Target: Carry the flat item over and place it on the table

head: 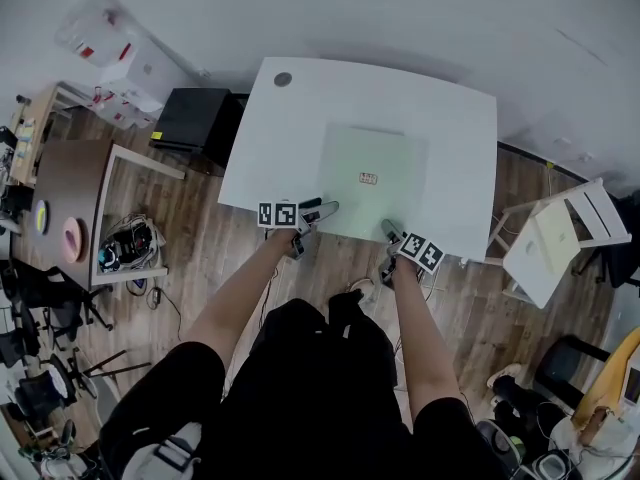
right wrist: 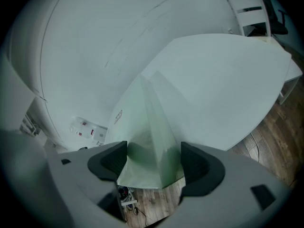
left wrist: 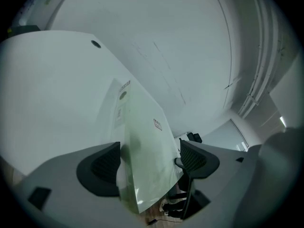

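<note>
1. We see the person's forearms (head: 415, 328) reach forward from black shorts (head: 300, 388) over the wood floor (head: 200, 258), with one gripper in each hand at the near edge of the white table (head: 300, 118).
2. Left gripper (head: 322, 209) is at the near-left corner of the pale green flat bag (head: 372, 168). In the left gripper view the jaws of the left gripper (left wrist: 149, 161) stand wide apart. The bag's corner (left wrist: 142, 141) passes between them, close against one pad and clear of the other.
3. Right gripper (head: 389, 229) is at the bag's near-right corner. In the right gripper view the right gripper (right wrist: 154, 161) is also spread wide. The bag (right wrist: 147, 127) sits in the gap, up against one pad with a gap to the other, not pinched.
4. The bag lies flat on the table's near half, roughly centred. Its near edge juts a little past the table's near edge, and we see floor under both corners.
5. A small red label (head: 368, 178) sits mid-bag. It also shows in the left gripper view (left wrist: 157, 124) and the right gripper view (right wrist: 117, 116).
6. Round dark grommet (head: 283, 79) is near the table's far-left corner.
7. Off the table, a black box (head: 190, 118) stands just beside its left edge, and a white chair (head: 560, 233) stands past its right edge.
</note>
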A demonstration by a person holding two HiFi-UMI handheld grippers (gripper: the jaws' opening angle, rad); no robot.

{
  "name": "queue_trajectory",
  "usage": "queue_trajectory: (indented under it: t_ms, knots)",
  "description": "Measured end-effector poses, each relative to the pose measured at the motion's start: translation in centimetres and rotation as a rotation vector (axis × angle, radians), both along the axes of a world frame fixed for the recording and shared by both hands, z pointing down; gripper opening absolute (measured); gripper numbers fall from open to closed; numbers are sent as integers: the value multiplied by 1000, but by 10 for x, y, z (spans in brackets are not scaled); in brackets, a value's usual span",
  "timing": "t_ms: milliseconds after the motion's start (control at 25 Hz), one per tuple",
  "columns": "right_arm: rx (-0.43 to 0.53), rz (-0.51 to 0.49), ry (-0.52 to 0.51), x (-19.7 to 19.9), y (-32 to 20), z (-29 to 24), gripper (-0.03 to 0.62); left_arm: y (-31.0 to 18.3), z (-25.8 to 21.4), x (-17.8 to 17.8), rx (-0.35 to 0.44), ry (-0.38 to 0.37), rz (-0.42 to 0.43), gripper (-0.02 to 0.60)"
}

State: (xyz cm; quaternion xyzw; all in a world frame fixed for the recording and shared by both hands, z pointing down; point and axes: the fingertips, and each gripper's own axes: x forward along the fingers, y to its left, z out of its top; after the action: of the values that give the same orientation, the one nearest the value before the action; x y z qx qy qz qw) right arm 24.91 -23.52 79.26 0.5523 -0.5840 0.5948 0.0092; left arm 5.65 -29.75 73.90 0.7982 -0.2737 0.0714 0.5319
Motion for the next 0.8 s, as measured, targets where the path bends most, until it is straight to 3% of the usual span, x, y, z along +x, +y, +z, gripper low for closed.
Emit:
queue_trajectory:
  t_ms: [280, 400, 640, 720, 800]
  knots:
    - [31, 5, -50, 3, 3, -15, 357, 4, -8, -7, 9, 40, -13, 382]
    - [133, 2, -61, 5, 6, -47, 357, 13, -28, -10, 84, 17, 19, 382]
    - [380, -128, -13, -32, 26, -128, 356, 62, -86, -7, 262, 8, 43, 380]
    - [441, -137, -1, -48, 37, -154, 356, 83, -108, -6, 316, 23, 48, 380]
    - [491, -115, 0, -59, 55, -185, 356, 112, -129, 4, 365, 50, 107, 380]
